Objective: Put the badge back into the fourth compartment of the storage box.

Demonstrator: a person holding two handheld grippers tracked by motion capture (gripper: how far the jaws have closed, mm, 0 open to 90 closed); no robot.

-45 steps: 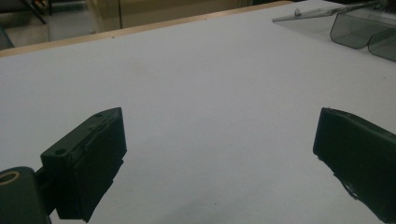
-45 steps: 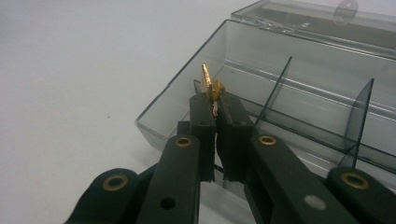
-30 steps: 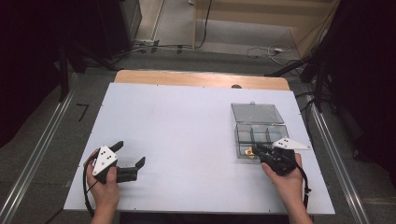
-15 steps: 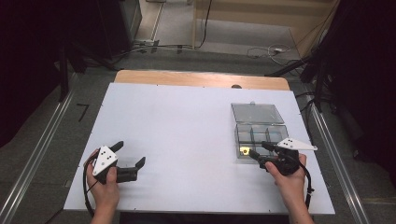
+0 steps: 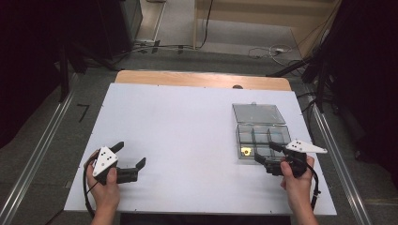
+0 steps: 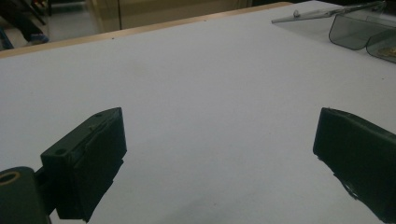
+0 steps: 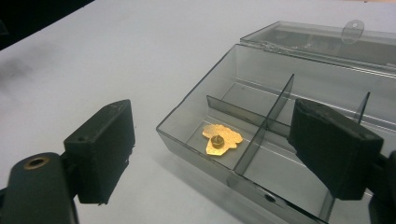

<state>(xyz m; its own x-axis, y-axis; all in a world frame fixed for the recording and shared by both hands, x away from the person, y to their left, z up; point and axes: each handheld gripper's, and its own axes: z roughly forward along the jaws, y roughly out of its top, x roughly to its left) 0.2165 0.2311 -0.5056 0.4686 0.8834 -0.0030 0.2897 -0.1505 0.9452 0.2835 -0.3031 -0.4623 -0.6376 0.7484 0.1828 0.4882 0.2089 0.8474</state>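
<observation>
Your right tool (image 5: 268,153) at the near edge of the clear box (image 5: 261,133), jaws just opened wide, nothing gripped, gold pin (image 7: 222,138) lying in the box's near-left compartment, your left tool (image 5: 127,157) far left of the box, jaws wide apart, empty

Overhead camera and both tool cameras share the box (image 5: 261,130).

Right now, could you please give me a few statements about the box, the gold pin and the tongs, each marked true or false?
1. The gold pin lies in a compartment of the clear box. True.
2. The box lid is closed. False: it lies folded open behind the box.
3. The right tongs grip the pin. False: their jaws, just opened, are empty; the pin lies beyond them.
4. The left tongs are open over bare table. True.
</observation>
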